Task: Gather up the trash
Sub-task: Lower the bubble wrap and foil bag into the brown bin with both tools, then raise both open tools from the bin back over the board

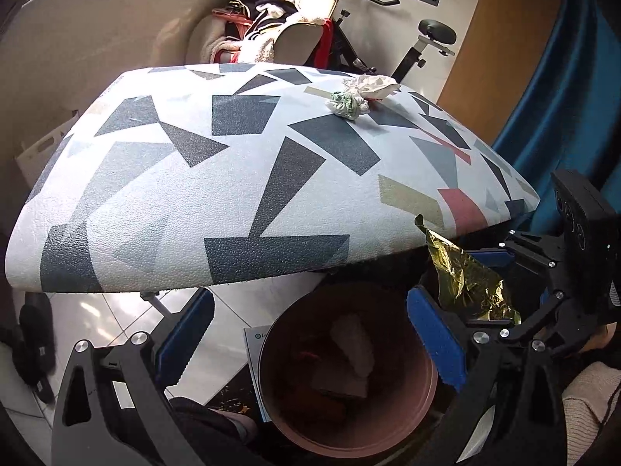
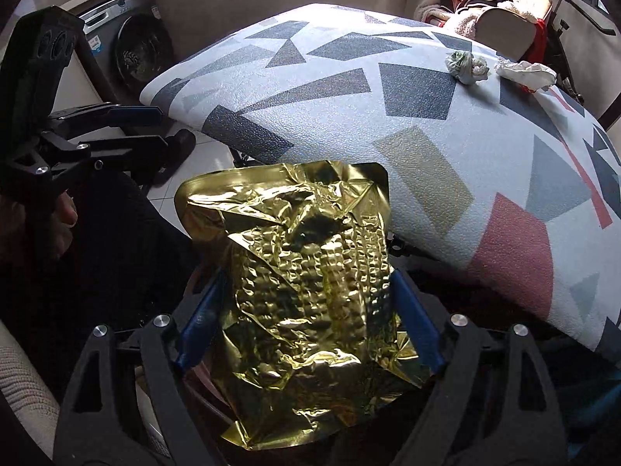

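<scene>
A crinkled gold foil bag (image 2: 306,295) fills the right wrist view, and my right gripper (image 2: 308,283) is shut on it, a blue pad against each side. In the left wrist view the same bag (image 1: 465,275) hangs in the right gripper (image 1: 485,289), just right of a round pink bin (image 1: 349,439) on the floor. White paper and dark scraps lie inside the bin. My left gripper (image 1: 310,299) stands wide open above the bin with nothing between its fingers. A green-and-white paper wad (image 1: 347,105) and a white crumpled wrapper (image 1: 370,86) lie at the far side of the patterned table (image 1: 217,194).
Behind the table are a chair piled with clothes (image 1: 264,27) and an exercise bike (image 1: 427,39). A blue curtain (image 1: 562,97) hangs at the right. A washing machine (image 2: 136,50) stands at the left in the right wrist view. Dark slippers (image 1: 35,341) lie on the tiled floor.
</scene>
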### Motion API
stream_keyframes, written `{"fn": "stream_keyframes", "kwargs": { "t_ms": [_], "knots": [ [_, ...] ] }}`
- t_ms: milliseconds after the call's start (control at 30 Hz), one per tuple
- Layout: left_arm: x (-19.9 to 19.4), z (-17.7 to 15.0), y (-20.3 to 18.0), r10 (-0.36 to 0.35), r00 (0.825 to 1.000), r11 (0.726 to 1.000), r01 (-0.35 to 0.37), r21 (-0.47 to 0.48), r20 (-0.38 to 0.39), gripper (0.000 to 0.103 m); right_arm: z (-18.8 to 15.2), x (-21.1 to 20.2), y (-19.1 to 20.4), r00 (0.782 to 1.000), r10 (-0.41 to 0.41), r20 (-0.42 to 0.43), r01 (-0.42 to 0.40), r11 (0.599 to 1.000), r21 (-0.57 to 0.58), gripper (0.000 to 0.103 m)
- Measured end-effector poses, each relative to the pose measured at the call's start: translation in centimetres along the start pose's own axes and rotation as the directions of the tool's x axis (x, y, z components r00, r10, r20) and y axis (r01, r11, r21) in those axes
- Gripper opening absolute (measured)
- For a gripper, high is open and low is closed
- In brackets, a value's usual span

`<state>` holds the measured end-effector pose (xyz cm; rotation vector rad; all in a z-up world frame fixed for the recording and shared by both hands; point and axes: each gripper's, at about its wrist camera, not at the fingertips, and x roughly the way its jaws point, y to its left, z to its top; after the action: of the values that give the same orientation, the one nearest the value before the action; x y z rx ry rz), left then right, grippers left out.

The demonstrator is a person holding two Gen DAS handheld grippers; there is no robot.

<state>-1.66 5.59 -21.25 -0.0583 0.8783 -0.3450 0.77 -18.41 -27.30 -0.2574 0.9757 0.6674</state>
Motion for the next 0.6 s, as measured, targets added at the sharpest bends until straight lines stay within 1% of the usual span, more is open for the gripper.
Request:
{"fn": "stream_keyframes", "kwargs": {
  "t_ms": [200, 400, 433, 467, 600],
  "knots": [
    [-0.2, 0.1, 1.0, -0.002, 1.000, 0.999, 0.002, -0.049, 0.010, 0.097, -0.2, 0.6, 0.3, 1.000, 0.001, -0.026, -0.001, 1.000, -0.011, 0.084],
    [-0.1, 0.0, 0.9, 0.004, 1.000, 0.999, -0.003, -0.040, 0.003, 0.097, -0.1, 1.1, 0.6, 0.999, 0.008, -0.039, -0.009, 1.000, -0.026, 0.086],
    [-0.1, 0.0, 0.9, 0.005, 1.000, 0.999, -0.005, -0.038, 0.003, 0.097, -0.1, 1.1, 0.6, 0.999, 0.010, -0.042, -0.011, 1.000, -0.028, 0.088],
    [-0.1, 0.0, 0.8, 0.006, 1.000, 0.999, -0.006, -0.037, 0.003, 0.097, -0.1, 1.2, 0.7, 0.999, 0.009, -0.045, -0.010, 1.000, -0.030, 0.093],
    [-0.1, 0.0, 0.8, 0.006, 1.000, 0.999, -0.006, -0.044, 0.002, 0.097, 0.0, 1.2, 0.4, 0.999, 0.010, -0.043, -0.011, 1.000, -0.020, 0.097]
  ]
}}
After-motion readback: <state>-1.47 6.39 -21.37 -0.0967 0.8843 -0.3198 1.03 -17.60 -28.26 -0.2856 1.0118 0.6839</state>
